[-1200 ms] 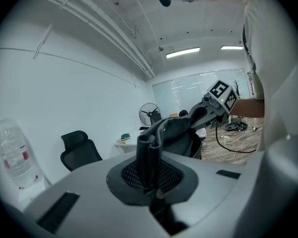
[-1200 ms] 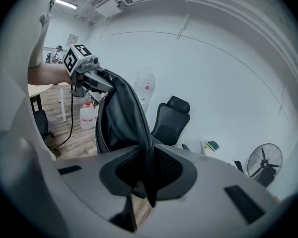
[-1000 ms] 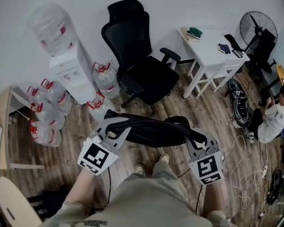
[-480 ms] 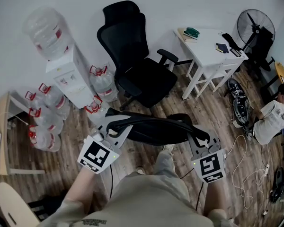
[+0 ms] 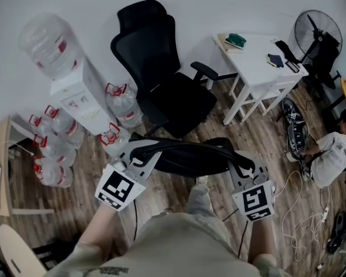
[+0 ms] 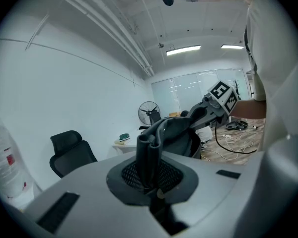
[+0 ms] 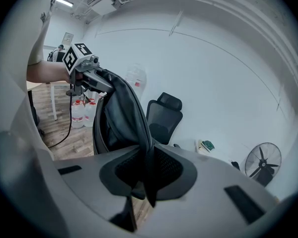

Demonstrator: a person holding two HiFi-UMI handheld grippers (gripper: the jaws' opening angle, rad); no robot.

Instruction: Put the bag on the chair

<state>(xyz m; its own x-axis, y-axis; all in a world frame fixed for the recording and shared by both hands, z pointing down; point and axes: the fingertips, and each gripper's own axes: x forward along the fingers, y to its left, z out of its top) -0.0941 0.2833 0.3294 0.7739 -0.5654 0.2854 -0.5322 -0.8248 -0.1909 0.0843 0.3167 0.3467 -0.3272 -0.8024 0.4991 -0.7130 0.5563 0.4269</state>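
Both hands up in front of me, bag (image 5: 187, 163) strung between the two grippers.

Left gripper (image 5: 138, 155): clenched on a doubled black strap at the bag's left end; the strap stands up out of the jaws, pinched tight.

Right gripper (image 5: 241, 167): clamped on a fold of black strap or fabric at the bag's right end; I can't say which. The fold runs down through the jaws and hangs a little below them.

Bag: black, in the air, touching nothing but the grippers. It hangs over the wood floor (image 5: 259, 136), just above my feet. Top strap is pulled in a long arc from one gripper to the other, body sagging under it.

Chair (image 5: 172, 91): black office chair, upright, against the white wall beyond the bag. Seat faces me, near the bag but apart from it.

Around: water dispenser (image 5: 75, 94) left of the chair, spare bottles (image 5: 56, 149) on the floor beside it. White table (image 5: 259, 68) to the chair's right, fan (image 5: 317, 33) past that. A person (image 5: 334, 154) sits on the floor at far right.
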